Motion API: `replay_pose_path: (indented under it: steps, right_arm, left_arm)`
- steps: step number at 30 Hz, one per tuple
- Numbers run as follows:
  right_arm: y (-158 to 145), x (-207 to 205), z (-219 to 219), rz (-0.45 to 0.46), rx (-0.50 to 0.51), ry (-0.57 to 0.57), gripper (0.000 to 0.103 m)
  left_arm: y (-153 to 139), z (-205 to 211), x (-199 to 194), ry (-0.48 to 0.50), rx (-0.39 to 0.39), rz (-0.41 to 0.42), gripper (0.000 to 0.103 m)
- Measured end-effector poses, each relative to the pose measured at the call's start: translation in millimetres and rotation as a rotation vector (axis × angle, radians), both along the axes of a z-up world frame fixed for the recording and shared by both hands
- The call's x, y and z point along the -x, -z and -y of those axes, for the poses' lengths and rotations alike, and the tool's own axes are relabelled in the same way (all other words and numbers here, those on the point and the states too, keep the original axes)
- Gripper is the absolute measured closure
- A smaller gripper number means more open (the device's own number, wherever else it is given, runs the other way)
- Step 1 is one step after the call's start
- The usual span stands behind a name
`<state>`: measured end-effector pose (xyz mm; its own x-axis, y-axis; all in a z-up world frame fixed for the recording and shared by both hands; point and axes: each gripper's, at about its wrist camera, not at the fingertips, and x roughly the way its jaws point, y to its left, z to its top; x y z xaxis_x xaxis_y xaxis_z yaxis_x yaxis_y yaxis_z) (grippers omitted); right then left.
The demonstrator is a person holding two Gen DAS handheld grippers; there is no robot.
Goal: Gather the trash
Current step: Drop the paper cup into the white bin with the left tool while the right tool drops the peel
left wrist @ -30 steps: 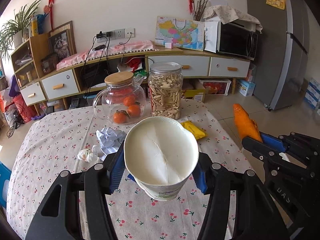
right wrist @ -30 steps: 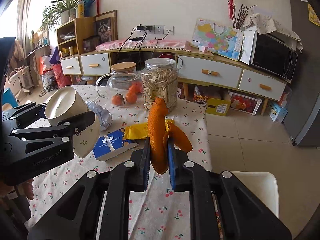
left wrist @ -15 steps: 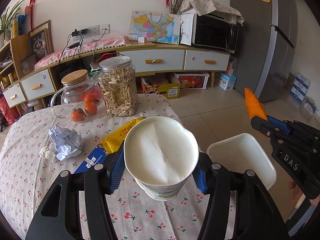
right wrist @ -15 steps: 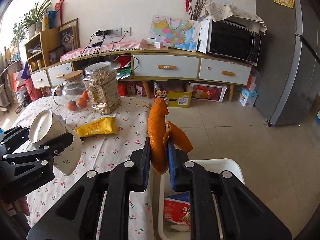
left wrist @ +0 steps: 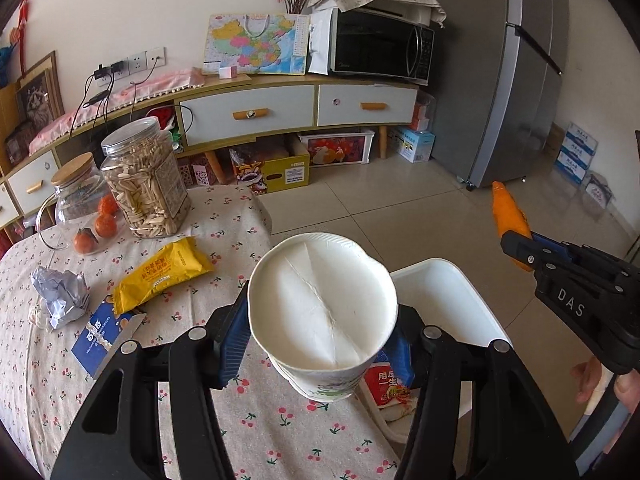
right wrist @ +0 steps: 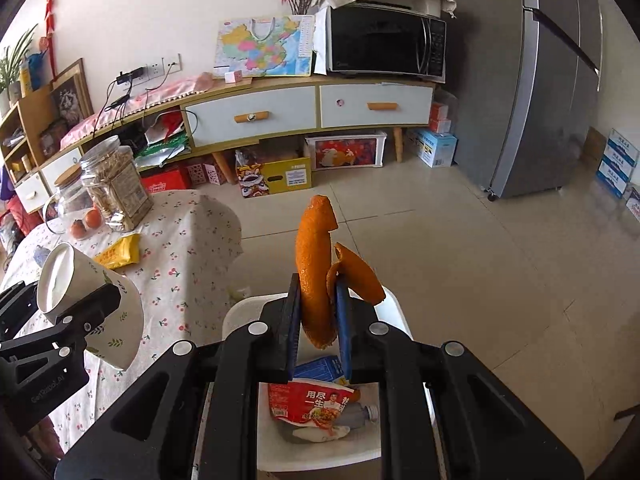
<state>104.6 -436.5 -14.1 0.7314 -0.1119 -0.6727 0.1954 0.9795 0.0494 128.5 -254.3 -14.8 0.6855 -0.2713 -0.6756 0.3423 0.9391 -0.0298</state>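
Left wrist view: the left gripper (left wrist: pixel 320 334) points forward and slightly down over the edge of a table (left wrist: pixel 48 364) covered in a cherry-print cloth. Its jaws are spread wide around a white paper cup (left wrist: pixel 322 304), squeezing its sides; the cup tilts with its open mouth facing the camera. On the table lie a yellow snack wrapper (left wrist: pixel 162 274), a blue packet (left wrist: pixel 100 334) and a crumpled foil ball (left wrist: pixel 60 294). A white bin (left wrist: pixel 448 296) sits below, beside the table. At the right, the right gripper (left wrist: pixel 520 246) is held out over the floor, pinching an orange peel (left wrist: pixel 510 214).

Right wrist view: the right gripper (right wrist: pixel 318 320) aims forward above the white bin (right wrist: pixel 240 310), jaws narrow and clamped on the upright orange peel (right wrist: pixel 314 264). A red wrapper (right wrist: pixel 308 402) lies in the bin. At the left, the left gripper (right wrist: pixel 86 312) holds the paper cup (right wrist: pixel 92 304) above the table edge.
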Motion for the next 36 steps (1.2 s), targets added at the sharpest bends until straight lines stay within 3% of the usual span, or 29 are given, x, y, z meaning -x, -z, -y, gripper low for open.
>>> replay_pose_path:
  steps: [3, 5, 6, 15, 23, 27, 30, 36]
  right_arm:
    - [-1.0, 2.7, 17.7, -0.006, -0.027, 0.056, 0.083]
    - [-4.6, 6.1, 28.5, 0.005, -0.047, 0.093, 0.062]
    - [-6.8, 8.6, 33.5, 0.017, -0.059, 0.110, 0.058]
    - [-24.8, 28.0, 79.6, 0.088, -0.154, 0.229, 0.039]
    - [-29.1, 42.4, 108.9, 0.134, -0.152, 0.361, 0.016]
    - [-28.8, 45.0, 121.3, 0.134, -0.173, 0.396, 0.014]
    - [-26.1, 44.8, 122.3, 0.125, -0.170, 0.409, 0.010]
    - [-25.9, 39.2, 109.8, 0.117, -0.143, 0.391, 0.007]
  left_arm:
    - [1.7, 16.5, -1.0, 0.021, -0.011, -0.009, 0.046]
    - [2.1, 26.5, -1.4, 0.034, -0.017, -0.012, 0.046]
    - [2.3, 31.9, -0.8, 0.040, -0.020, -0.012, 0.046]
    - [3.9, 73.1, 1.4, 0.099, -0.038, -0.022, 0.046]
    - [11.2, 106.4, 2.2, 0.141, -0.005, -0.069, 0.044]
    - [19.9, 117.3, 0.5, 0.151, 0.013, -0.113, 0.043]
    - [26.0, 117.8, -0.1, 0.144, 0.031, -0.150, 0.029]
    - [30.8, 108.7, 0.9, 0.122, 0.007, -0.148, 0.025]
